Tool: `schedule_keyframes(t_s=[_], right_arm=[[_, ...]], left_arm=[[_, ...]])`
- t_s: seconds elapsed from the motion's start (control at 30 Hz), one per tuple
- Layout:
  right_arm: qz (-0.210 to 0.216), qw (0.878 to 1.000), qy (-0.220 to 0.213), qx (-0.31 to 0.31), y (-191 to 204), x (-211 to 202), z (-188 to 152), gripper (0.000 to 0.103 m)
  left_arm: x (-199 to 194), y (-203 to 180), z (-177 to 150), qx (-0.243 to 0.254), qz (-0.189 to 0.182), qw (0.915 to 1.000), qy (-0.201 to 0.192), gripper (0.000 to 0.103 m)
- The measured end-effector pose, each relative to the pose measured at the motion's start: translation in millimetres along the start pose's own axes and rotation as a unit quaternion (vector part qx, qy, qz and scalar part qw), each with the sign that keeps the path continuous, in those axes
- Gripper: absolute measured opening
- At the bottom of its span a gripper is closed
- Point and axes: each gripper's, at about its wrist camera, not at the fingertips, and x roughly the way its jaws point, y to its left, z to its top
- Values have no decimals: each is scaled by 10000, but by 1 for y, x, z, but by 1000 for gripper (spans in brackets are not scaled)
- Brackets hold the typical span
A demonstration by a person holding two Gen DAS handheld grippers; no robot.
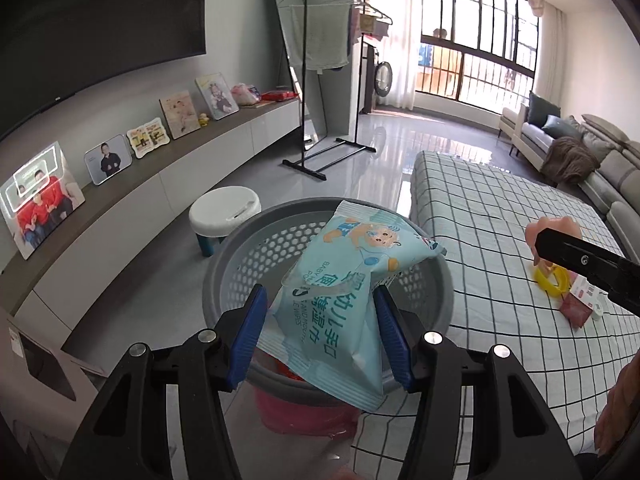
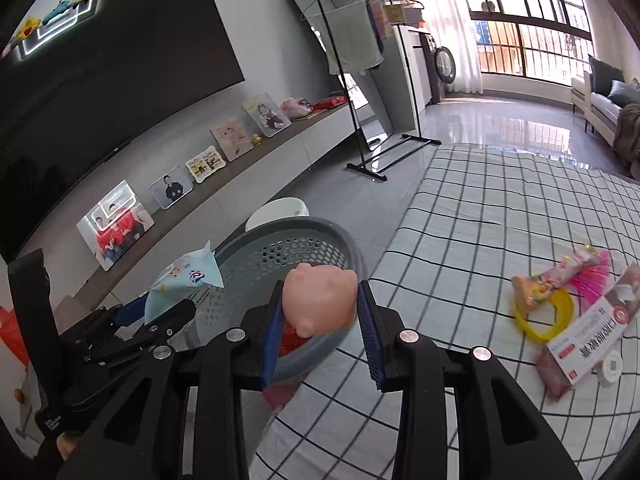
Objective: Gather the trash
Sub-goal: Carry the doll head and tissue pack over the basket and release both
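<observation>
The left gripper (image 1: 320, 334) has its blue-padded jaws clenched on a light-blue soft pack of baby wipes (image 1: 352, 280), printed with a cartoon child, Chinese characters and partly readable "BABY" and "WIPES". The right gripper (image 2: 320, 332) grasps a pale pink rubbery toy piglet (image 2: 318, 300) between its jaws. Both things hang over a round grey perforated plastic basket (image 1: 248, 268), where something red shows low inside. Beyond, on the black-and-white checked bed (image 2: 460, 216), lie a yellow plastic ring (image 2: 556, 312), a pink snack wrapper (image 2: 560, 276) and a pink-and-white labelled packet (image 2: 592, 328).
</observation>
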Motion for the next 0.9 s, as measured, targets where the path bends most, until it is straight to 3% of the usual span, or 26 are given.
schedule_keyframes(t_s=[0.33, 0.73, 0.9], right_arm=[[176, 9984, 518, -113, 10, 69, 4, 34], [382, 9965, 745, 72, 4, 95, 4, 35], [419, 9972, 610, 38, 5, 90, 5, 52]], left_arm=[[44, 26, -2, -220, 136, 9993, 252, 53], [70, 23, -5, -222, 116, 9986, 468, 54], [66, 25, -7, -197, 253, 9985, 444, 63]])
